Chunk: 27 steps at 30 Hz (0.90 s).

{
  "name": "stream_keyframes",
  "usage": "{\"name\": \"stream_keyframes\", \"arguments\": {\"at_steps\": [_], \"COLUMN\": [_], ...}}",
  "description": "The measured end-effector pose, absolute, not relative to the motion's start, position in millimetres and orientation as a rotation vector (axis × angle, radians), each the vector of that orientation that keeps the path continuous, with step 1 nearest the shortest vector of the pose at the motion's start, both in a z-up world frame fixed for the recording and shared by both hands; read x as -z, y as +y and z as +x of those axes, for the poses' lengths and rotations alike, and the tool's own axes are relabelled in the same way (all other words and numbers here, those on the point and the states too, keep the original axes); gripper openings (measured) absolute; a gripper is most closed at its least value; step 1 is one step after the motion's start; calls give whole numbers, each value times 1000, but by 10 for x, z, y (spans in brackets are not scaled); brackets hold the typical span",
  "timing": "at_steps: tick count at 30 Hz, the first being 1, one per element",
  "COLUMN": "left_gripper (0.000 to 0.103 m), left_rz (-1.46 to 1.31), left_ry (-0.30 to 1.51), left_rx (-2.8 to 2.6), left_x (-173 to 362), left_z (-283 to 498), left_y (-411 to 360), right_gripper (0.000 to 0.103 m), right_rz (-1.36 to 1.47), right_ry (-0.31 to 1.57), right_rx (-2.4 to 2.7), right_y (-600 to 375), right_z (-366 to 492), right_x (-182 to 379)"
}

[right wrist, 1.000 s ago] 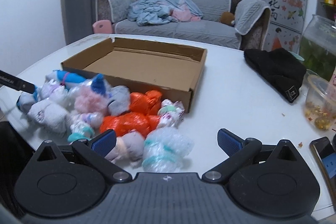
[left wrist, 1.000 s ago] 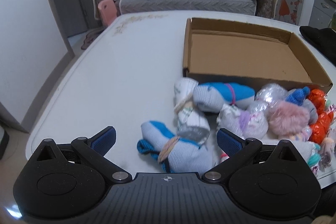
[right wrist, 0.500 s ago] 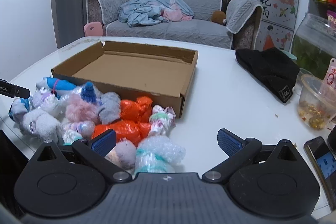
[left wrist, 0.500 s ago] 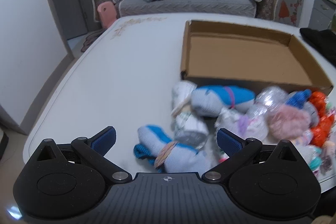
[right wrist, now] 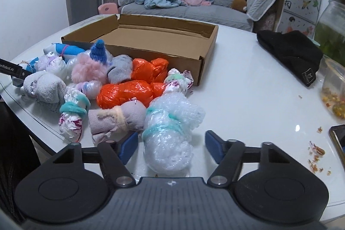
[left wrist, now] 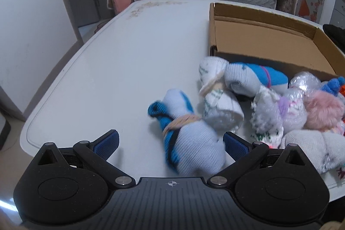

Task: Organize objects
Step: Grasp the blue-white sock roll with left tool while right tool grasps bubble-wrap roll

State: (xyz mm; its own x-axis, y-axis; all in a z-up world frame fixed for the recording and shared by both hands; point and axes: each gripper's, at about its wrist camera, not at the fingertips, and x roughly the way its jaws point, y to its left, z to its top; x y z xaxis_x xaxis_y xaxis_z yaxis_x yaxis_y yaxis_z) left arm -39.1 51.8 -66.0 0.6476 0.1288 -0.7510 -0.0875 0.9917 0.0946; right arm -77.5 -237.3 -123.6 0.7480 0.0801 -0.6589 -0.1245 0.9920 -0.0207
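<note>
Left tongs (left wrist: 170,141) stand apart, straddling the blue-and-white sock bundle (left wrist: 189,143) for pickup. Right tongs (right wrist: 171,144) have just been closing around the bubble-wrap bundle (right wrist: 170,133), pads not yet pressing. The cardboard box (right wrist: 170,53) sits empty behind the pile on the surface (left wrist: 120,61).

Dim indoor light, fisheye edge warp, slight motion blur.

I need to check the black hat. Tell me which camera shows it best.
The right wrist view: the black hat lies whole on the white table, right of the cardboard box. The left wrist view catches only a dark sliver at its right edge.
</note>
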Motion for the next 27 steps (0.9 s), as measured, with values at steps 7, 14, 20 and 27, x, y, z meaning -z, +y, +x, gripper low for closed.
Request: {"name": "stream_keyframes", "arguments": {"at_steps": [7,14,20,27], "left_gripper": [103,96,59,51], "left_rz": [34,-17,-14,-3], "left_ry": [892,885,860,861], "left_rx": [-137,-91,-52,-60], "left_x": [784,781,715,702], "left_z": [-226,-237,-261,-263], "left_y": [563,624,612,632], "right_gripper": [47,37,34,33], "right_rz": [-31,-23,-20,-7], "right_ry": [712,705,703,693], "right_rx": [-127,-126,-135,-140], "right_y": [-2413,-2462,-2480,-2527], "right_z": [-776,-751,-727,-730], "right_x": [1242,1229,1215,1167]}}
